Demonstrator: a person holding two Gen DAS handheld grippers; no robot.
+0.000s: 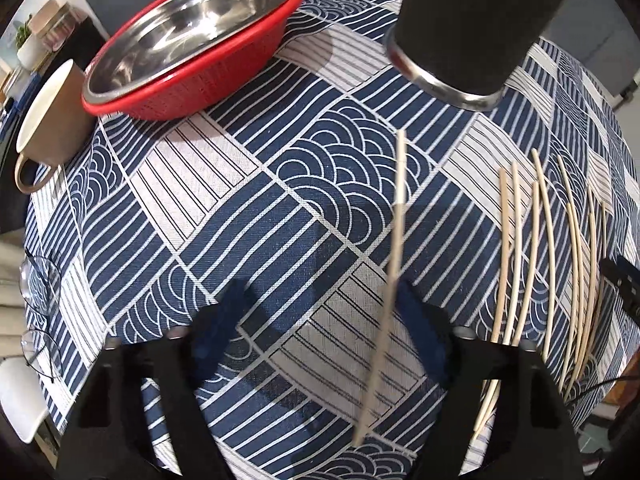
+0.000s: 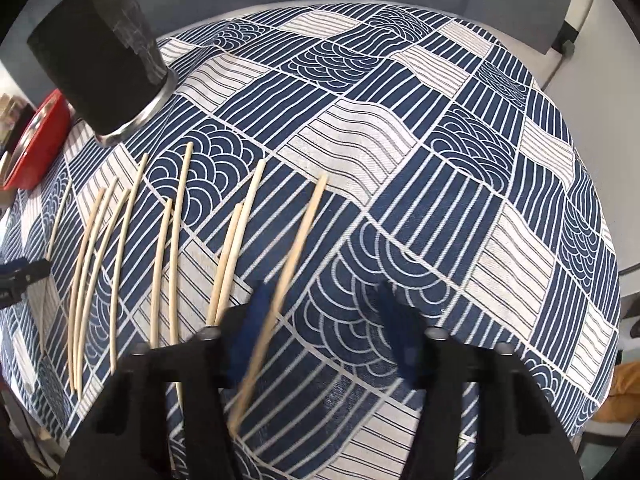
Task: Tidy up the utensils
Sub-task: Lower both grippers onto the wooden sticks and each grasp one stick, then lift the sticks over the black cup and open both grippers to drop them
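Both tools stand with jaws spread wide, yet each has one pale chopstick lying blurred against a blue pad: the left tool [image 1: 320,316] has one chopstick [image 1: 394,240], the right tool [image 2: 324,320] another [image 2: 288,268]; whether either is truly pinched I cannot tell. Eight more chopsticks [image 2: 116,256] lie side by side on the worktop [image 2: 440,160], near one black holder [image 2: 100,60], one red colander [image 1: 192,92] and one mug [image 1: 52,120].
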